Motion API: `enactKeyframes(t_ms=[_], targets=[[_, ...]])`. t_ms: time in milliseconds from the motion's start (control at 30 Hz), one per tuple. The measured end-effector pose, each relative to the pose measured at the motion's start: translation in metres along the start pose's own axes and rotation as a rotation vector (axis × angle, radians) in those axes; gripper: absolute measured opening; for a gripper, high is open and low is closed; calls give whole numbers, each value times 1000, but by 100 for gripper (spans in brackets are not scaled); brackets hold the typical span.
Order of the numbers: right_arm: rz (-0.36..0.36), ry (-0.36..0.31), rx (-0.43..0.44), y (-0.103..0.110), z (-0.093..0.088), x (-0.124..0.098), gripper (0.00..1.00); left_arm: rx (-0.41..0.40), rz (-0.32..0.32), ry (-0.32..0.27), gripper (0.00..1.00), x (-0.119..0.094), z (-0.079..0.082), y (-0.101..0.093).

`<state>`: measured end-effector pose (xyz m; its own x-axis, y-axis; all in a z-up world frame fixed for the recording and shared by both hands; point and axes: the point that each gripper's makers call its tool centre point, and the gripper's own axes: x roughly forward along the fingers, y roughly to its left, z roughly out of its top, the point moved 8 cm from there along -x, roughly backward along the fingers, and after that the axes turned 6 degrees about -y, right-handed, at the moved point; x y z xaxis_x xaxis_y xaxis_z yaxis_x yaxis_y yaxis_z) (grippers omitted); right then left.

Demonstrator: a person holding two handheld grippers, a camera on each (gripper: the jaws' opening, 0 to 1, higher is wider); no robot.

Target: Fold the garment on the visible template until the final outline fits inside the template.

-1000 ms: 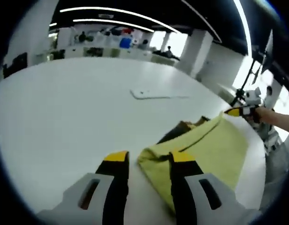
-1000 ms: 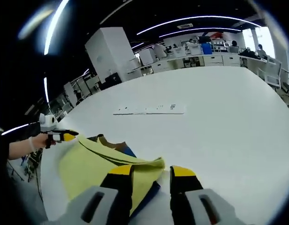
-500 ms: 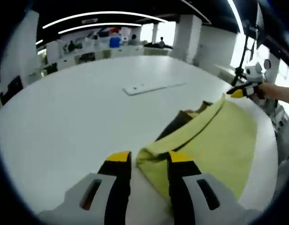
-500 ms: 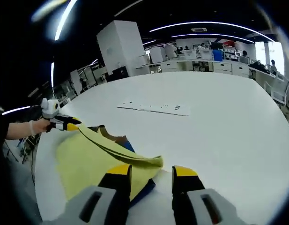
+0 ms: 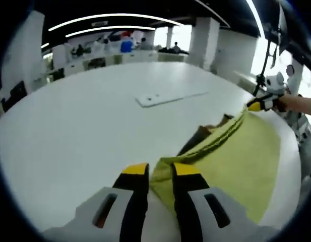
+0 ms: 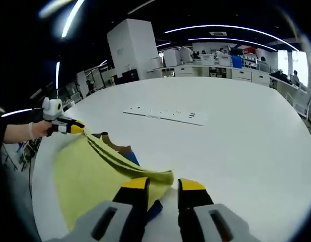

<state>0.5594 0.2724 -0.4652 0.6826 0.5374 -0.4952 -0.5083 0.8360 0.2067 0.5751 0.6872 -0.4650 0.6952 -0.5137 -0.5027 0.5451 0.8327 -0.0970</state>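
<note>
A yellow garment [image 5: 241, 161] lies on the white table [image 5: 69, 126], its upper edge pulled taut between both grippers. My left gripper [image 5: 159, 170] is shut on one corner of it. In the left gripper view, my right gripper [image 5: 257, 105], held by a hand, pinches the far corner. The garment [image 6: 89, 171] spreads to the left in the right gripper view, where my right gripper [image 6: 163, 183] is shut on the near corner. The left gripper [image 6: 69, 126] holds the other end there. Brown cloth [image 5: 200, 133] and blue cloth [image 6: 131, 159] peek out beneath the yellow layer.
A flat white strip [image 5: 168, 97] with small holes lies mid-table beyond the garment, also seen in the right gripper view as the same strip [image 6: 165, 115]. Office desks and people stand far behind. The table edge runs close to the garment's outer side.
Both pairs of jaws have narrowed onto the garment's corners. The yellow edge between them has risen and drawn tighter into a straight fold line.
</note>
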Motion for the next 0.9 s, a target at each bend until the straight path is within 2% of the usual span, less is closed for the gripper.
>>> enactKeyframes(t_ms=[200, 367, 600, 733, 833, 900], targets=[[-8, -5, 21, -1, 1, 3, 16, -19, 28, -10, 12, 0, 2, 9], [-9, 6, 15, -1, -1, 2, 15, -66, 58, -24, 11, -4, 1, 18], [0, -1, 25, 3, 0, -3, 16, -128, 106, -41, 14, -13, -2, 28], [14, -23, 35, 8, 1, -8, 18, -137, 78, -46, 20, -19, -5, 23], [32, -41, 61, 13, 0, -13, 26, -156, 43, -67, 29, -23, -6, 17], [44, -47, 63, 16, -2, -17, 31, -138, 16, -71, 35, -26, -8, 13]])
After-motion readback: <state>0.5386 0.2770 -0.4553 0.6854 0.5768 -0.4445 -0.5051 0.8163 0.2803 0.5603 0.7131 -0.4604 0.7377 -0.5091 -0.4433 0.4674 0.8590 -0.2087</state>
